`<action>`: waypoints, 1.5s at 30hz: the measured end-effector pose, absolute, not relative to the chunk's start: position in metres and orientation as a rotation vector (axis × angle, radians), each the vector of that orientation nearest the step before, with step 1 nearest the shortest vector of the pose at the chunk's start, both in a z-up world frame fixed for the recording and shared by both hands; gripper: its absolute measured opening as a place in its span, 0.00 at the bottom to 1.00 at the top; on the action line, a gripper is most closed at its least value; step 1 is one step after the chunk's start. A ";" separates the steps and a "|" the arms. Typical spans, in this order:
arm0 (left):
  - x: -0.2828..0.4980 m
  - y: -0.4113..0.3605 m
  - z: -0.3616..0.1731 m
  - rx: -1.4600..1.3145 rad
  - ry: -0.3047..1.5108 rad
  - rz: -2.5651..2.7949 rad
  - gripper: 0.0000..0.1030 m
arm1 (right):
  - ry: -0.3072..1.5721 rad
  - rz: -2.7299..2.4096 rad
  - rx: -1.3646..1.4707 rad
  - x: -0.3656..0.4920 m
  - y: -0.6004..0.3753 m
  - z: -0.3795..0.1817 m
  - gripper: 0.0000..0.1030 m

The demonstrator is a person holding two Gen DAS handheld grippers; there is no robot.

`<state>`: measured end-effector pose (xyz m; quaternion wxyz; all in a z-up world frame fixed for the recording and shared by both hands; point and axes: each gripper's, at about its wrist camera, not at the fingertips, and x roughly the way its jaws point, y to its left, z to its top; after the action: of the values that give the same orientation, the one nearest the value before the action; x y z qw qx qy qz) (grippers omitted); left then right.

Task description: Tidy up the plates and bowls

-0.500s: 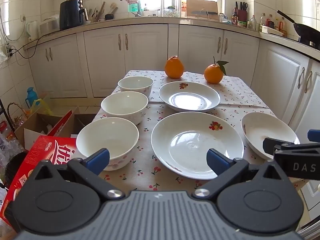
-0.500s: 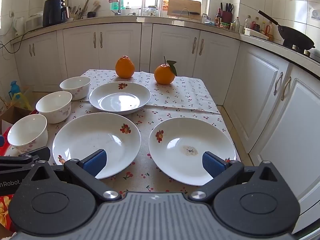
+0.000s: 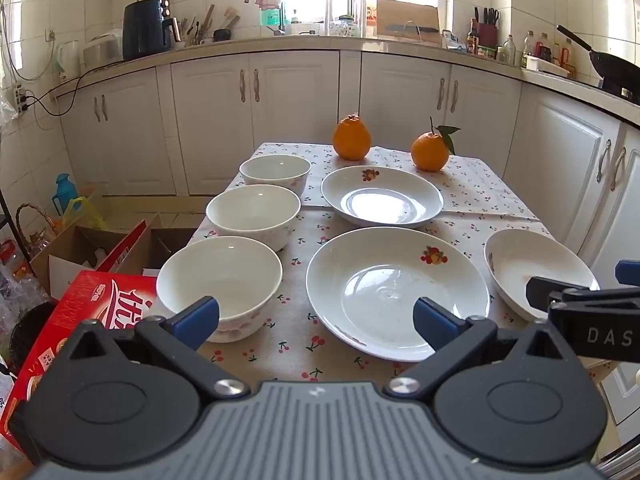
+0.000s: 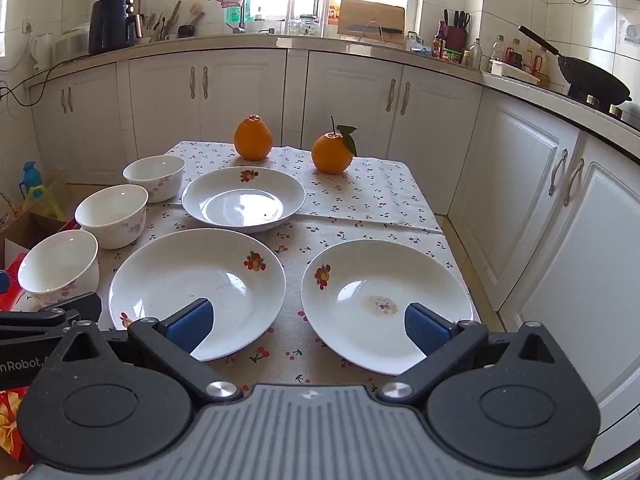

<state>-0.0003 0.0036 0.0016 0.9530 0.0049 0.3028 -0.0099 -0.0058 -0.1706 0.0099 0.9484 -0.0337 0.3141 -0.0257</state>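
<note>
The plates and bowls look like glazed ceramic to me: stiff, slick, breakable and fairly heavy, so I'd pinch each by its rim, one pad inside and one under the lip, and set it down softly. They are white with small fruit or flower prints. In the right view, the near right plate (image 4: 386, 304) carries a dried smear at its centre; the near left plate (image 4: 198, 290) sits just beside it at 9 o'clock, and the far plate (image 4: 243, 198) lies toward 12. Three bowls (image 3: 219, 282) (image 3: 253, 215) (image 3: 275, 172) run in a line up the left edge of the counter (image 4: 376, 194), on a cherry-print cloth. Two oranges (image 4: 253, 138) (image 4: 331, 153) stand at the far end. My left gripper (image 3: 316, 316) and right gripper (image 4: 308, 322) both hover with jaws spread wide, holding nothing.
</note>
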 end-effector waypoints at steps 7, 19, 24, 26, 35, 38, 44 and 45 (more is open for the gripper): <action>0.000 0.003 0.002 0.010 0.613 -0.021 0.99 | 0.637 -0.054 -0.073 -0.006 -0.171 0.010 1.00; -0.002 0.003 0.002 0.012 0.612 -0.012 0.99 | 0.631 -0.051 -0.071 -0.007 -0.171 0.011 1.00; -0.002 0.003 0.002 0.012 0.611 -0.011 0.99 | 0.628 -0.049 -0.073 -0.008 -0.170 0.011 1.00; -0.002 0.003 0.002 0.012 0.612 -0.011 0.99 | 0.627 -0.049 -0.074 -0.008 -0.170 0.011 1.00; -0.002 0.004 0.002 0.008 0.615 -0.008 0.99 | 0.623 -0.046 -0.076 -0.009 -0.170 0.012 1.00; -0.002 0.004 0.002 0.009 0.613 -0.004 0.99 | 0.622 -0.043 -0.076 -0.010 -0.170 0.012 1.00; -0.003 0.004 0.002 0.009 0.612 -0.004 0.99 | 0.621 -0.042 -0.077 -0.011 -0.170 0.013 1.00; -0.003 0.004 0.002 0.009 0.613 -0.004 0.99 | 0.621 -0.042 -0.078 -0.011 -0.170 0.013 1.00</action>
<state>-0.0029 0.0038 0.0024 0.9534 0.0043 0.3015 -0.0019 -0.0110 -0.1699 0.0125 0.9513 -0.0383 0.3052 -0.0205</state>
